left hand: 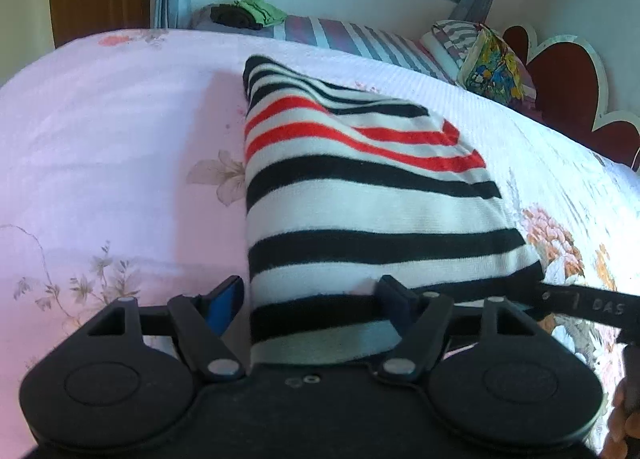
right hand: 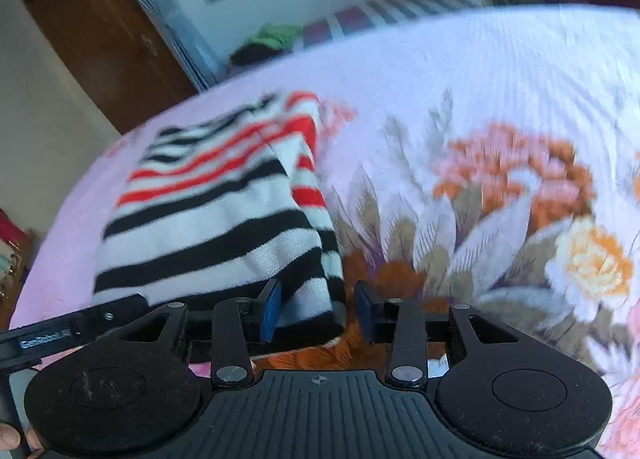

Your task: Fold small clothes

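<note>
I see the striped garment (left hand: 360, 199) folded on the floral bedsheet (left hand: 120, 139). My left gripper (left hand: 312, 299) has its jaws apart around the near hem. My right gripper (right hand: 316, 311) has jaws apart too, straddling the garment's near right corner; that view is blurred.

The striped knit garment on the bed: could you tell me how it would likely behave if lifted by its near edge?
The striped garment would probably droop, since its folded layers sag softly. Its fuzzy knit looks grippy, unlikely to slip. It seems light, barely denting the bedspread.
</note>
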